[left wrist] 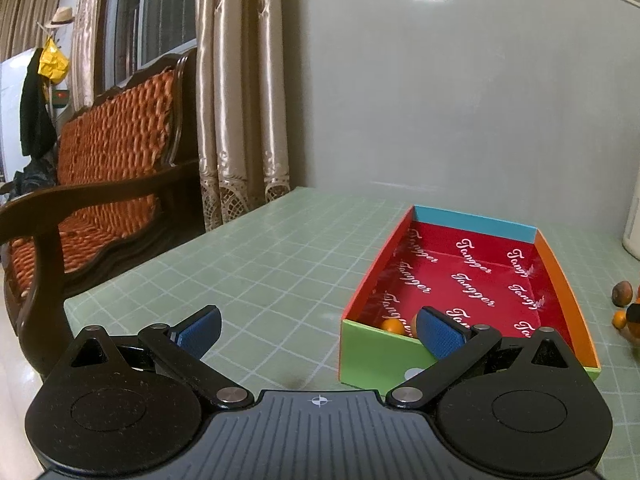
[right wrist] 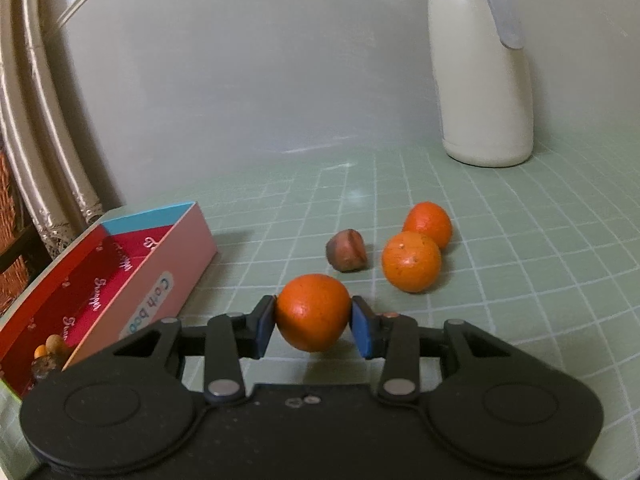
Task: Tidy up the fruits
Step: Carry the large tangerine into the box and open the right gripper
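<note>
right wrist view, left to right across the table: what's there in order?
Box → orange held in the right gripper → brown fruit → front loose orange → white jug. A second loose orange overlaps that one from behind, so I've left it out.

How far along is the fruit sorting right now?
Partly done: a few small fruits already lie in the box. The right hand-held gripper is shut on an orange. Two oranges and a brown fruit remain on the table.
</note>
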Action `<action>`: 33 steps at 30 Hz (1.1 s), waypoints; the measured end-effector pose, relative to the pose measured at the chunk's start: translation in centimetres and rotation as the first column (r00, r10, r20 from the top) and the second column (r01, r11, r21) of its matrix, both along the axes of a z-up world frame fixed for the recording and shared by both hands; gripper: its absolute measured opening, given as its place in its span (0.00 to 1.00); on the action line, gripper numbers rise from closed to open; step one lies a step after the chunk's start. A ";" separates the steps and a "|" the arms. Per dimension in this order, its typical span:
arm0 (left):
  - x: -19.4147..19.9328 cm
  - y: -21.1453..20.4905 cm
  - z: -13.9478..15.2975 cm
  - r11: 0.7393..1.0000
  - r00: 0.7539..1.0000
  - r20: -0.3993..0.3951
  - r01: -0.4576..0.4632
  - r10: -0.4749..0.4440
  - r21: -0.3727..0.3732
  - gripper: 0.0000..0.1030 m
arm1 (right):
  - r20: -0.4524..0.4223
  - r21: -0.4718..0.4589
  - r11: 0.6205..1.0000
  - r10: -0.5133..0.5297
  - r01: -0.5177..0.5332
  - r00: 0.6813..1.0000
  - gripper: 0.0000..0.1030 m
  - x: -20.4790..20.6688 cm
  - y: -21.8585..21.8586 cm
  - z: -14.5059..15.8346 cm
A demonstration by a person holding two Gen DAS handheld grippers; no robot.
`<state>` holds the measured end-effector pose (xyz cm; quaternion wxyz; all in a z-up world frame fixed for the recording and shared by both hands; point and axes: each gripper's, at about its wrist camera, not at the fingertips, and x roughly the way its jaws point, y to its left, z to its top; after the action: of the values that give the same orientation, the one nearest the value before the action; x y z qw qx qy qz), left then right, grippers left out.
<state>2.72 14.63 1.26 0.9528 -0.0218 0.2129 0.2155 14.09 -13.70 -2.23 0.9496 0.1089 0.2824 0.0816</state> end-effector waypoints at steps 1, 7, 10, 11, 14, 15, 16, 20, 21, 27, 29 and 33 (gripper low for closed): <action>0.0 0.1 0.0 1.000 1.000 0.001 -0.002 0.002 -0.003 1.00 | 0.003 -0.004 1.000 0.005 -0.005 1.000 0.38 -0.1 0.1 0.1; -0.2 0.2 0.1 1.000 1.000 0.005 -0.016 0.016 -0.010 1.00 | 0.027 0.002 0.999 0.040 -0.040 0.999 0.38 -1.1 0.3 0.3; -0.3 0.5 0.1 0.999 1.000 0.010 -0.028 0.029 -0.022 1.00 | 0.056 0.006 0.998 0.070 -0.070 0.996 0.38 -1.8 0.7 0.7; -0.3 0.6 0.1 0.999 0.999 0.011 -0.035 0.035 -0.027 1.00 | 0.065 0.007 0.997 0.080 -0.081 0.995 0.38 -2.0 0.8 0.9; -0.5 1.3 0.1 0.997 0.999 0.012 -0.052 0.053 -0.048 1.00 | 0.093 0.010 0.993 0.113 -0.115 0.989 0.38 -2.5 1.5 1.6; -0.5 1.6 0.1 0.997 0.998 0.011 -0.059 0.060 -0.055 1.00 | 0.101 0.011 0.992 0.127 -0.129 0.987 0.38 -2.6 1.8 1.8; -0.6 1.8 0.1 0.996 0.998 0.011 -0.067 0.068 -0.062 1.00 | 0.111 0.013 0.989 0.142 -0.145 0.984 0.38 -2.7 2.2 2.0; -0.9 2.7 0.0 0.992 0.995 0.011 -0.096 0.097 -0.083 1.00 | 0.153 0.016 0.976 0.212 -0.217 0.965 0.38 -3.4 3.7 2.8; -1.0 2.9 0.0 0.991 0.994 0.011 -0.103 0.105 -0.086 1.00 | 0.161 0.013 0.972 0.229 -0.234 0.960 0.38 -3.6 4.1 2.9; -1.6 4.0 -0.3 0.985 0.991 0.003 -0.136 0.137 -0.105 1.00 | 0.187 0.018 0.948 0.310 -0.319 0.932 0.38 -4.1 6.5 3.6; -1.8 4.3 -0.4 0.984 0.989 0.002 -0.145 0.146 -0.103 1.00 | 0.192 0.019 0.938 0.336 -0.346 0.922 0.38 -4.2 7.4 3.8; -2.1 4.6 -0.5 0.984 0.988 0.000 -0.152 0.153 -0.094 1.00 | 0.191 0.018 0.914 0.394 -0.405 0.899 0.38 -4.3 9.2 3.9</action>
<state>0.61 19.24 0.77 0.9321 -0.0835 0.2173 0.2773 9.81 -4.50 1.70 0.9310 0.0678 0.2076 0.2925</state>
